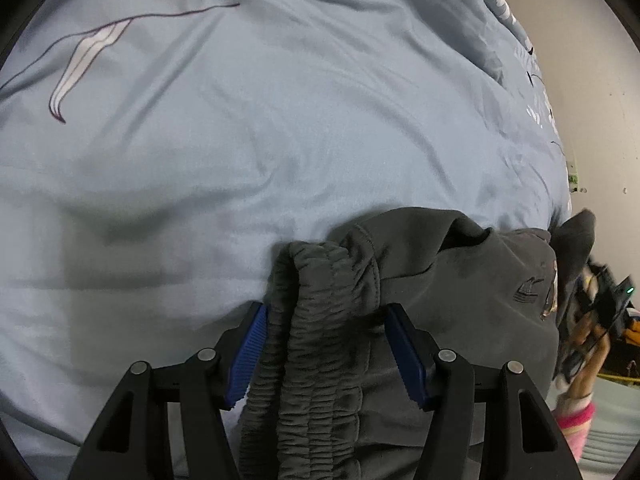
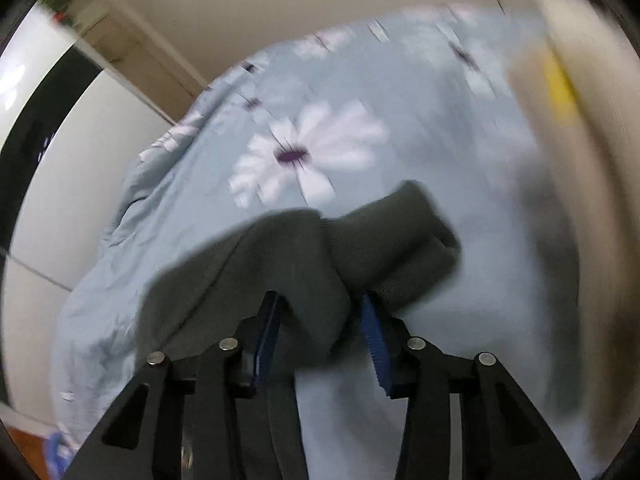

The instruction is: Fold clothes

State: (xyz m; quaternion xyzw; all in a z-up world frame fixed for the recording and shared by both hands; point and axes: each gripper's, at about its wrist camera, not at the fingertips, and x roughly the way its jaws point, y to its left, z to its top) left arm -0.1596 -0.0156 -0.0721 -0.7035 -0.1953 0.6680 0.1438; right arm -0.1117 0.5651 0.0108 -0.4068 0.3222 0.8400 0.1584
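Shorts [image 1: 440, 280]: dark grey garment lying bunched on the bedsheet [image 1: 240, 140], at the near edge of both views.
Waistband [image 1: 312, 320]: gathered elastic, running between the left gripper's fingers and out past the bottom of the left wrist view.
Logo [image 1: 528, 290]: small dark emblem showing on the flat panel right of the waistband.
Left gripper [image 1: 326, 350]: fingers standing spread on either side of the waistband; blue pads [image 1: 248, 354] sitting just beside the fabric, whether they are pressing it cannot be told.
Right gripper [image 2: 320, 338]: fingers pinching a fold of the shorts [image 2: 280, 280]; cloth is draping over and around both blue pads [image 2: 374, 346].
Cuff [image 2: 400, 240]: one thick rolled end sticking out beyond the right gripper, toward the daisy.
Bedsheet [image 2: 460, 140]: light blue, wrinkled; a white daisy print [image 2: 304, 154] lying just past the shorts in the right wrist view.
Image quality: right wrist view is motion-blurred, edges smearing.
Background: pale wall [image 2: 280, 4] behind the bed; the person's other hand with a pink cuff [image 1: 578, 420] appearing at the right edge of the left view.
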